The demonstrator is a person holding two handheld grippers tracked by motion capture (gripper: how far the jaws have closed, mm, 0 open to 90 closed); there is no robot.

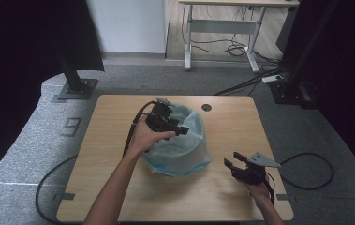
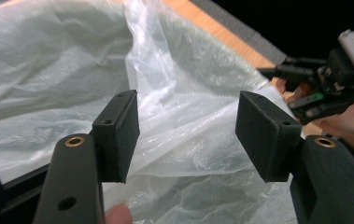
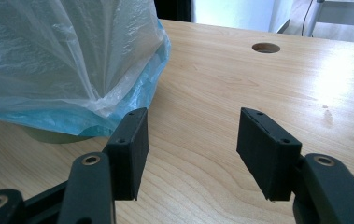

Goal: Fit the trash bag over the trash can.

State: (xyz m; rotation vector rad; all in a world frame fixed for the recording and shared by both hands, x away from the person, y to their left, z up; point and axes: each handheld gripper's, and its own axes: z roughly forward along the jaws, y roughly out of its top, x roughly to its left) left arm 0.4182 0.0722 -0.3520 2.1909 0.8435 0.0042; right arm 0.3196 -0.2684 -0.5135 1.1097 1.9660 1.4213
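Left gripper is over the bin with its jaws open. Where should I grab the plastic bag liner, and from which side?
Take the plastic bag liner at the upright fold of loose film ahead of the left gripper, coming down from above. That fold stands free of the rest, thin enough to pinch; the smooth stretched film lower down offers nothing to bite. The right gripper rests on the table, open.

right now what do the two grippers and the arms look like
Both grippers are black. The left gripper trails a black cable. The right gripper carries a grey three-cornered plate. Fingers end in flat rectangular pads with brass-coloured screw holes. The forearms are bare, no sleeves.
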